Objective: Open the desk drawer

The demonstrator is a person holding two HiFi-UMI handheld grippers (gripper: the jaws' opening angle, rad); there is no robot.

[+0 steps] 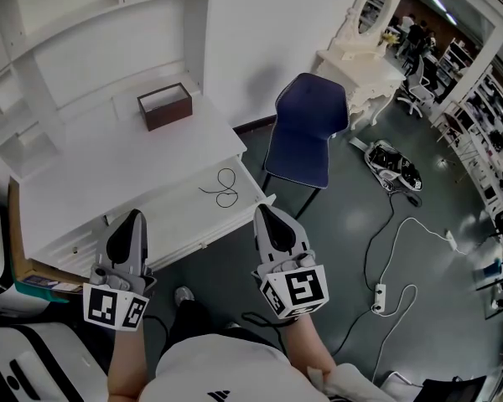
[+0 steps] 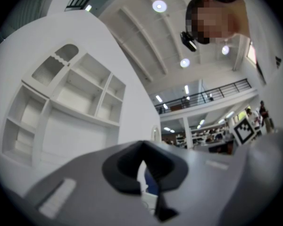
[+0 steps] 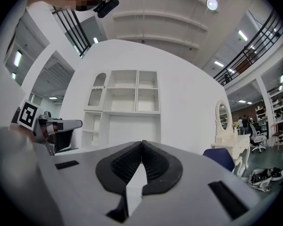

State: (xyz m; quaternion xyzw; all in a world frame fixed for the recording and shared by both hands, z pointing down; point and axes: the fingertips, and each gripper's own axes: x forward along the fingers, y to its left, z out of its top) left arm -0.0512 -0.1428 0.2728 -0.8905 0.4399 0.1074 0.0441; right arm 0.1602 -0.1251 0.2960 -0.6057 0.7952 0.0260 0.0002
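We show the left tool (image 1: 133, 216) and right tool (image 1: 262, 211) closed and empty near the drawer (image 1: 197, 234) of the white table (image 1: 109, 166), judged rigid, smooth-sliding, best gripped at its front lip.

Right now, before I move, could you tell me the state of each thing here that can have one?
Left tool: shut, empty, off the desk.
Right tool: shut, empty, off the desk.
Desk drawer: cannot tell from above whether closed or pulled out.
Brown box: upright on the desk, open top.
Cable: loose, in loops.
Blue chair: upright, nobody sitting.
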